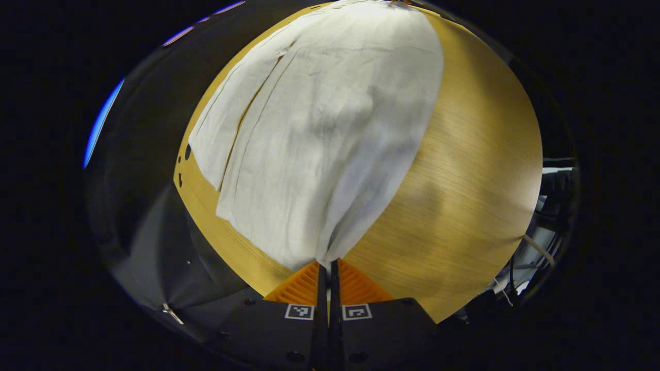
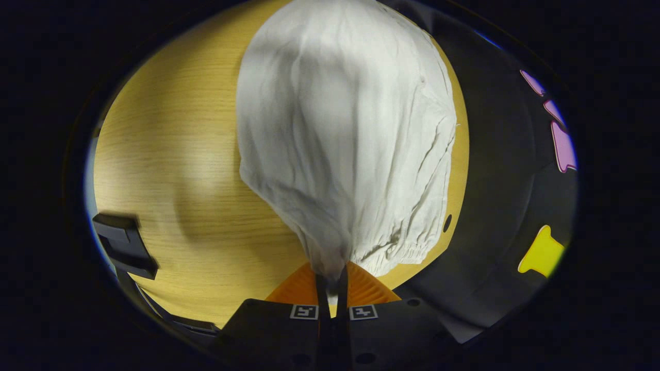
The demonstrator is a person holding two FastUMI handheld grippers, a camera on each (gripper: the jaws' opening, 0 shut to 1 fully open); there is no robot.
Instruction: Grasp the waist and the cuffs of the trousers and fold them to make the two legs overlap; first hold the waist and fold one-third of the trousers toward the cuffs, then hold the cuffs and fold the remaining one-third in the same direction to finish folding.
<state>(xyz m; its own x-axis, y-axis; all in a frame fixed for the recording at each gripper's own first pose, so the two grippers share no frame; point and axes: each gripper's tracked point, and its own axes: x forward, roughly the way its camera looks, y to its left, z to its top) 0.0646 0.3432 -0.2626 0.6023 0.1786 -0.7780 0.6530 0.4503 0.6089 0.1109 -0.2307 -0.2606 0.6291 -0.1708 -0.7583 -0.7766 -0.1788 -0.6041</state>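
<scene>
white trousers (image 1: 319, 129) on wooden table (image 1: 464, 196), pinched in both closed tools (image 1: 327, 268) (image 2: 332, 278)

One pair of white trousers (image 1: 330, 123), lying at upper centre of the left gripper view. One wooden bench (image 1: 464, 206). Two tongs: the left tongs (image 1: 328, 268) at bottom centre of the left gripper view, the right tongs (image 2: 332, 278) at bottom centre of the right gripper view, each with two fingers.

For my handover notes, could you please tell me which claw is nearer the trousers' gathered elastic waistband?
Right: the right claw pinches beside the white trousers' waistband; left claw grips a plain edge.
</scene>
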